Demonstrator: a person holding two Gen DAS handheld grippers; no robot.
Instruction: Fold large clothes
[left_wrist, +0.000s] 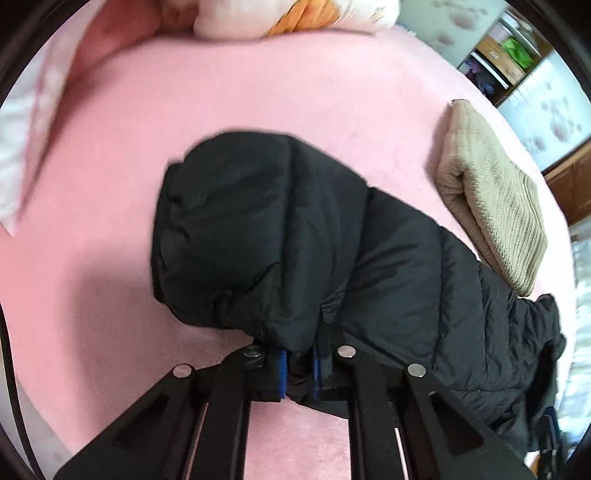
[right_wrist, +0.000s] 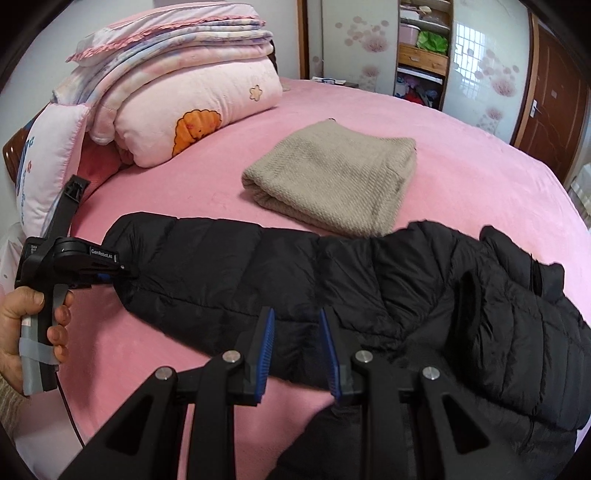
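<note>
A black puffer jacket (right_wrist: 369, 280) lies stretched across the pink bed (right_wrist: 480, 177). In the left wrist view its bunched end (left_wrist: 280, 229) fills the middle. My left gripper (left_wrist: 298, 371) is shut on a fold of that jacket's near edge, black fabric pinched between the blue pads (left_wrist: 282, 369). From the right wrist view the left gripper (right_wrist: 127, 275) bites the jacket's left end, a person's hand (right_wrist: 33, 332) on its handle. My right gripper (right_wrist: 298, 352) stands open just over the jacket's near edge, its blue pads (right_wrist: 266, 347) apart with jacket showing between them.
A folded beige knit (right_wrist: 332, 184) lies beyond the jacket, close to its far edge. A stack of folded pink quilts (right_wrist: 184, 92) and a pillow (right_wrist: 44, 166) sit at the bed's back left. A wardrobe shelf (right_wrist: 421, 55) and a brown door (right_wrist: 546, 110) stand behind.
</note>
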